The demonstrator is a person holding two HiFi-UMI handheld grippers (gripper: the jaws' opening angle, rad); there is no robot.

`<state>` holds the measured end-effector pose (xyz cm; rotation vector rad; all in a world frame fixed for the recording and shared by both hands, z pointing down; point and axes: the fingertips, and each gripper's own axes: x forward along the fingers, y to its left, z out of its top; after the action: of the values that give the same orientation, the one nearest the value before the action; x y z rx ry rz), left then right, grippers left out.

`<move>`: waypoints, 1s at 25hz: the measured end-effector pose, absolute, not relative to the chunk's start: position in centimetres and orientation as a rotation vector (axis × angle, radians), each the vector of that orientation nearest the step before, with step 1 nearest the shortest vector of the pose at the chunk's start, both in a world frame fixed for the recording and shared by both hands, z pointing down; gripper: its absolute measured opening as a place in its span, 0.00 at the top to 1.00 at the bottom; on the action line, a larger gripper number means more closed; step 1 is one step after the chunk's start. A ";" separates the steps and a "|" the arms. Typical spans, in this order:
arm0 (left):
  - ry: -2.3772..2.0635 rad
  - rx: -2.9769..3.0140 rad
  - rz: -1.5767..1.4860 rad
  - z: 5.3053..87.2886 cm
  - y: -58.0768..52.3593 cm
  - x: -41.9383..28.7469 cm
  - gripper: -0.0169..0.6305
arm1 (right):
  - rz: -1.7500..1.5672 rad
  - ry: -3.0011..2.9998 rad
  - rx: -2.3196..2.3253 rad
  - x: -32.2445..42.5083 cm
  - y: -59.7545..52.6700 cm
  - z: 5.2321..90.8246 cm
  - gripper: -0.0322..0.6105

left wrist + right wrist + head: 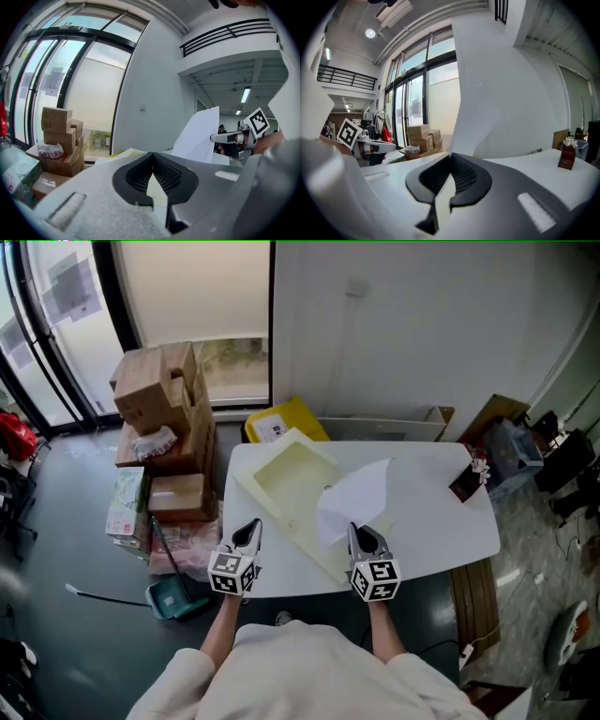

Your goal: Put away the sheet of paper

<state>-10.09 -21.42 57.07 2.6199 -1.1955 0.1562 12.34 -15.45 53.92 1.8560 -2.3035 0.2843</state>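
right gripper (451, 157) is clamped on the lower edge of the sheet of paper (487, 84), which stands up from its jaw tips above the white table (441, 521). left gripper (152, 157) has its jaws together with nothing between them, level with the other at the table's near edge. the head view shows a cream tray (281, 474) on the table, with the paper over its near right part. the gripper views show the paper standing tall, and the left one catches the right gripper side-on.
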 end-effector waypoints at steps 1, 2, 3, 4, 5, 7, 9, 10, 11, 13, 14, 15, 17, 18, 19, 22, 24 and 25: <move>-1.197 2.619 0.154 57.1 -21.9 -10.3 0.97 | 0.284 -2.306 1.855 12.1 -16.0 53.9 0.95; -1.197 2.618 0.154 57.1 -22.4 -10.5 0.97 | 0.284 -2.310 1.853 11.9 -16.5 53.9 0.95; -1.197 2.617 0.155 57.2 -22.7 -10.7 0.97 | 0.284 -2.313 1.849 11.7 -17.0 53.9 0.95; -1.197 2.615 0.155 57.3 -23.1 -10.8 0.97 | 0.283 -2.317 1.845 11.5 -17.5 53.9 0.95; -1.198 2.612 0.156 57.5 -23.4 -10.9 0.97 | 0.282 -2.320 1.840 11.2 -17.9 53.9 0.95; -1.203 2.605 0.157 57.8 -23.8 -11.2 0.97 | 0.281 -2.327 1.827 10.8 -18.5 54.0 0.95; -1.211 2.595 0.158 58.0 -24.0 -11.3 0.97 | 0.281 -2.336 1.816 10.6 -19.0 54.0 0.95; -1.215 2.590 0.159 58.1 -24.1 -11.4 0.97 | 0.283 -2.341 1.811 10.6 -19.3 54.0 0.95; -1.219 2.586 0.161 58.2 -24.1 -11.4 0.97 | 0.286 -2.345 1.807 10.6 -19.5 54.1 0.95; -1.229 2.579 0.166 58.4 -24.3 -11.4 0.97 | 0.291 -2.355 1.799 10.6 -19.9 54.2 0.95; -1.235 2.575 0.168 58.4 -24.4 -11.4 0.97 | 0.292 -2.361 1.792 10.6 -20.1 54.2 0.95; -1.242 2.571 0.169 58.4 -24.5 -11.4 0.97 | 0.293 -2.367 1.785 10.6 -20.3 54.2 0.95; -1.260 2.563 0.169 58.3 -24.7 -11.2 0.97 | 0.295 -2.379 1.767 10.7 -20.8 54.2 0.95; -1.271 2.559 0.169 58.2 -24.9 -11.1 0.97 | 0.296 -2.386 1.759 10.8 -21.1 54.2 0.95; -1.282 2.554 0.169 58.1 -25.0 -11.0 0.97 | 0.297 -2.393 1.750 10.9 -21.3 54.2 0.95; -1.319 2.537 0.172 58.0 -25.2 -10.7 0.97 | 0.297 -2.422 1.718 11.3 -22.0 54.0 0.95; -1.344 2.524 0.176 58.0 -25.4 -10.3 0.97 | 0.299 -2.443 1.697 11.6 -22.5 53.9 0.95; -1.356 2.518 0.180 57.9 -25.4 -10.1 0.97 | 0.301 -2.454 1.686 11.8 -22.7 53.9 0.95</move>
<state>-10.10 -25.42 57.94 2.5181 -1.3563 0.1797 11.81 -22.70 53.88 1.6856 -2.4536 0.3005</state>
